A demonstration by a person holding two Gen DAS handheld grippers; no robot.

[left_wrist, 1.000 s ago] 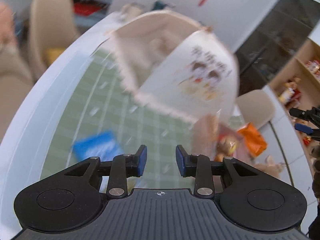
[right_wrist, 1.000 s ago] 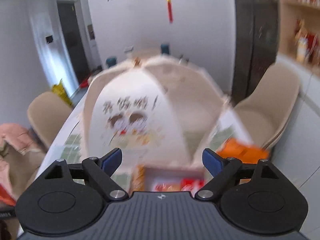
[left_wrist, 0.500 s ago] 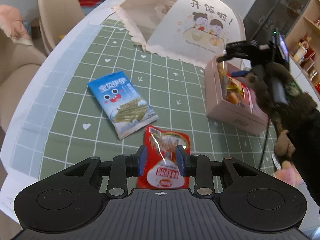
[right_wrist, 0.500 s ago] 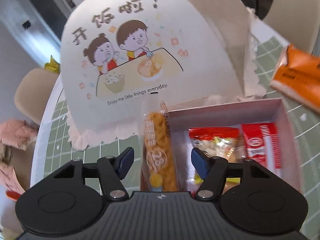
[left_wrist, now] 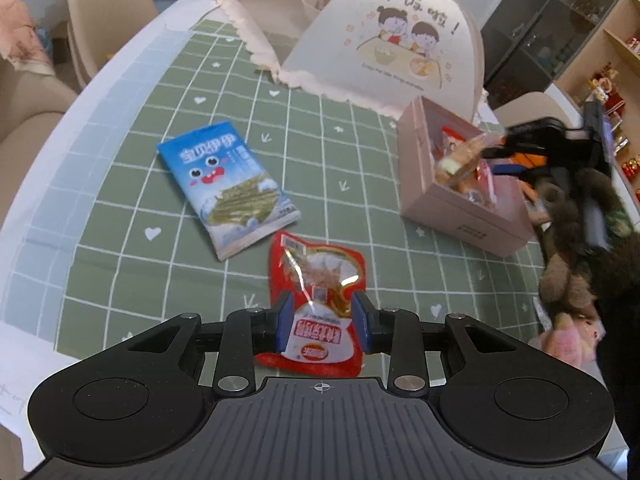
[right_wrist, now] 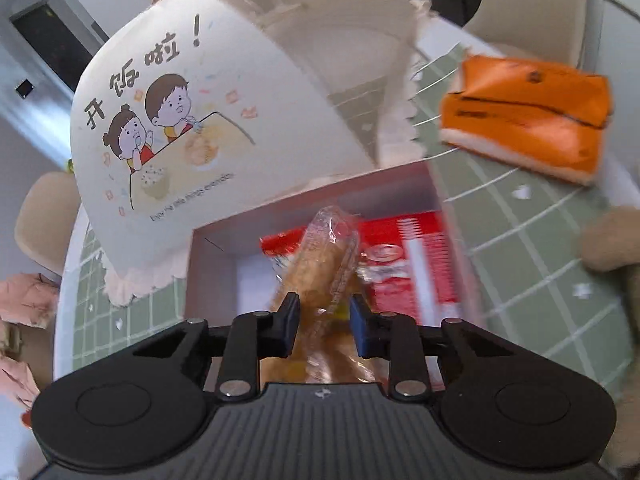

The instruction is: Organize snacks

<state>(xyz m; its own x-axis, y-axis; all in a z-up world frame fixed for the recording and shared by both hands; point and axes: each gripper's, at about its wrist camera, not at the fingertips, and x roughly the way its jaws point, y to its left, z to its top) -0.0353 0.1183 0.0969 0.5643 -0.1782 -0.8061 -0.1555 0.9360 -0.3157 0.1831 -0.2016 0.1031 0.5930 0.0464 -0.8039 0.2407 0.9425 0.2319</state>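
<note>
Setting: home dining room. Evidence: round table with green grid tablecloth, mesh food cover with cartoon print, beige dining chairs, glass-door cabinet, open shelving with ornaments, tissue pack.

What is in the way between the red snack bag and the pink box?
Nothing visible. The red snack bag sits between the left tool's fingers, and only bare green tablecloth lies between it and the pink box. The blue bag lies off to the side.

red pouch, blue packet — pink box
</note>
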